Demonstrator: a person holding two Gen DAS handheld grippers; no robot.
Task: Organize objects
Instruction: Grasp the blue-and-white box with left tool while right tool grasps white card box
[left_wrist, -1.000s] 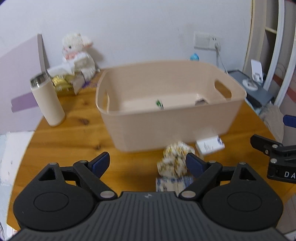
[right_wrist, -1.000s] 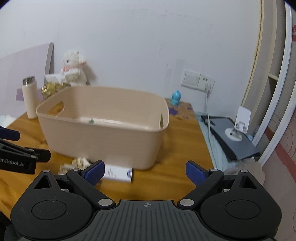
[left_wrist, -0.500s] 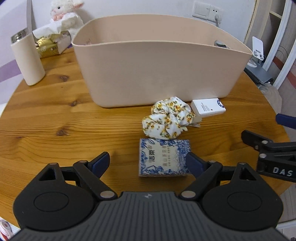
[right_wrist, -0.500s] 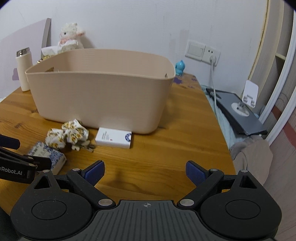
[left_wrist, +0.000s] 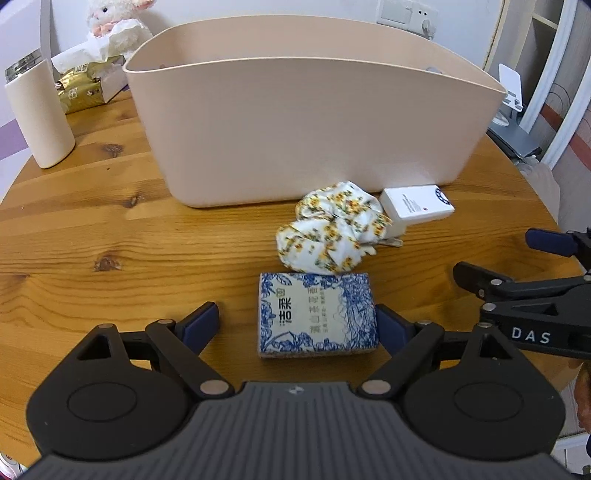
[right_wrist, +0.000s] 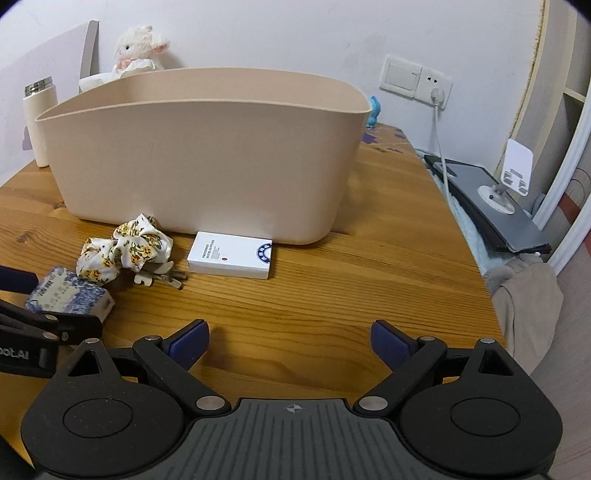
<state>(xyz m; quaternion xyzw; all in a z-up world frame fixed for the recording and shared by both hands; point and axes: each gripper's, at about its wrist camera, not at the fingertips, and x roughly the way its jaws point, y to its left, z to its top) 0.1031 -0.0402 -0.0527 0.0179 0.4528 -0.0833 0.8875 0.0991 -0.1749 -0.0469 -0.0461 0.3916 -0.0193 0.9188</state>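
So: one wooden table (left_wrist: 110, 236), one cream tumbler (left_wrist: 37, 114) far left, one plush lamb (left_wrist: 118, 22) behind a gold tissue pack (left_wrist: 79, 90), one beige plastic bin (left_wrist: 314, 122) mid-table. In front of the bin, three loose items: one blue-and-white patterned box (left_wrist: 317, 314), one floral scrunchie (left_wrist: 332, 230) touching its far edge, one white card box (left_wrist: 417, 203) just beside the scrunchie, against the bin wall. A small clip (right_wrist: 159, 277) sticks out under the scrunchie. Patterned box lies flat, printed face up. Left gripper (left_wrist: 295, 325) is spread wide, straddling that box, right finger at its edge, left finger apart. Right gripper (right_wrist: 290, 341) is spread wide too, holding nothing, low over bare table, well right of the white box.
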